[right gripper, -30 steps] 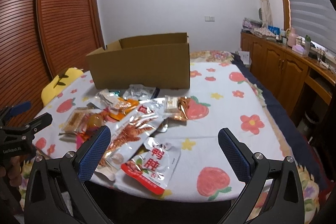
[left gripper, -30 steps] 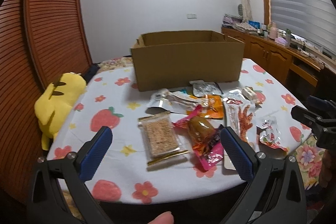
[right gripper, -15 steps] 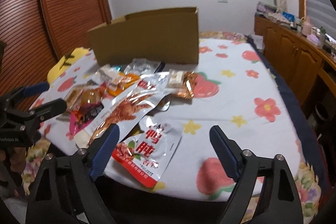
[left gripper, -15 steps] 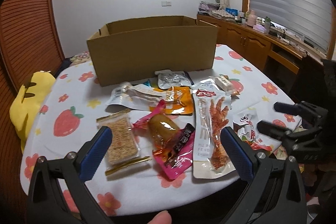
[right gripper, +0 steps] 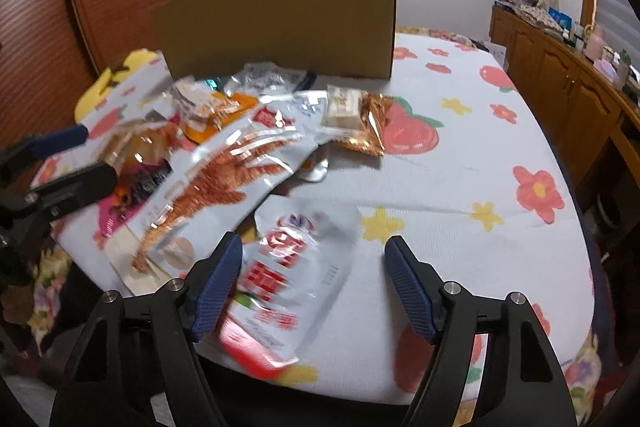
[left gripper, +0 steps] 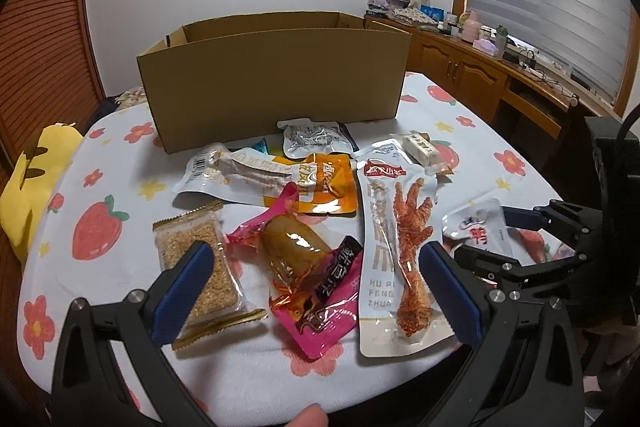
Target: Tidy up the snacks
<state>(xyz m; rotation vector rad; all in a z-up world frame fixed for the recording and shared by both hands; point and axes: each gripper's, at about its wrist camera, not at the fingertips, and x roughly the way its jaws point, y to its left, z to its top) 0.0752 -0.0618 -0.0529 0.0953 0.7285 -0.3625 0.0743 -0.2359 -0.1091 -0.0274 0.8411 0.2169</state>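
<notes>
I see the right claw (right gripper: 314, 287) closing, pads not yet touching the red-white snack pouch (right gripper: 292, 267) between them at lower centre; left claw (left gripper: 316, 291) released over the pink-wrapped snack (left gripper: 316, 279).

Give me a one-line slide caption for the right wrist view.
Right gripper, jaws closing, descends over a red-and-white snack pouch before the cardboard box.

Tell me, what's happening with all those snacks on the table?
A person holds a gripper in each hand over a pile of snack packets in front of an open cardboard box. The right gripper is closing its fingers around the white and red pouch at the table's edge, but isn't squeezing it yet. The left gripper hangs open over the pink sausage packet. No snack has been picked up yet.
</notes>
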